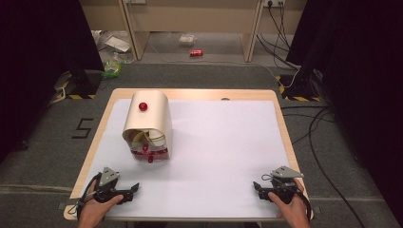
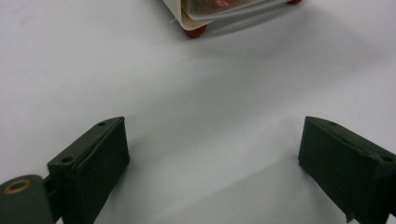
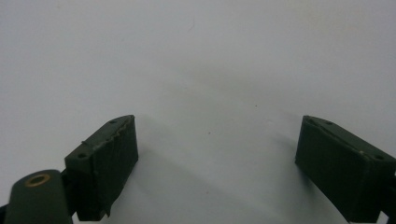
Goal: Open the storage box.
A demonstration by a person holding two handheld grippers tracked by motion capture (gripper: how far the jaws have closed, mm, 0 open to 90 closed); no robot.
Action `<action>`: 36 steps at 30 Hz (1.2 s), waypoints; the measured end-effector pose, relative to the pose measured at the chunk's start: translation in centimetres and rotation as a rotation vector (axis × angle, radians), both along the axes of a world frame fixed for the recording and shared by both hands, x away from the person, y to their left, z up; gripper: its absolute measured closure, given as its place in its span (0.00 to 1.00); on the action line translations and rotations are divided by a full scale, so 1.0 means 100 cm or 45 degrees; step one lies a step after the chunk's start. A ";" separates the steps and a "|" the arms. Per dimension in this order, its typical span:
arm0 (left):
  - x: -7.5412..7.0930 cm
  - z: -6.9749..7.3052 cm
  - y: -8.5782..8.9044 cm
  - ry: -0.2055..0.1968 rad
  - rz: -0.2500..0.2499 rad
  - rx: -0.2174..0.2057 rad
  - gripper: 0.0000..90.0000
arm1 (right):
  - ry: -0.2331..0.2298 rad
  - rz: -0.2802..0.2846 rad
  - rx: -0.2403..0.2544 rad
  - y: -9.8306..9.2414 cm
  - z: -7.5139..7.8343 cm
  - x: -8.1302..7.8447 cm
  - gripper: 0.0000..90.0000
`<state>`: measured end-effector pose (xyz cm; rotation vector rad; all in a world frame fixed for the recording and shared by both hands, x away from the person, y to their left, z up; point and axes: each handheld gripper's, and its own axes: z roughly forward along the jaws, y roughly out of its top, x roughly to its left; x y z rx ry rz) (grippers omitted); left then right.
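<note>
– Right, nearest edge first: what have I got?
– Left gripper (image 1: 127, 190) low at the near left corner of the table (image 1: 280, 128), tongs apart, nothing but white sheet (image 1: 223, 142) between them. Right gripper (image 1: 259, 186) at the near right corner, tongs likewise spread and empty.
– And the box?
– I see the cream bread box (image 1: 148, 121) farther in on the left half, just beyond my left gripper, well apart from the right. Rolling lid part raised, red knob (image 1: 142, 106) on top, red items (image 1: 151, 154) visible inside; a red foot (image 2: 196, 31) rests on the sheet.
</note>
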<state>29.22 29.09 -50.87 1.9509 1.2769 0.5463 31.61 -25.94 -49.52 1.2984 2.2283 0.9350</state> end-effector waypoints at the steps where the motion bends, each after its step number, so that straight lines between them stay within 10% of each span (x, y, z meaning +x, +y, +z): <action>1: 0.000 0.000 0.000 -0.001 0.000 0.000 0.09 | -0.002 0.001 -0.002 0.000 0.000 0.000 0.15; 36: -0.011 0.015 -0.021 -0.177 -0.155 -0.017 0.17 | -0.001 0.001 0.000 0.000 0.000 0.000 0.15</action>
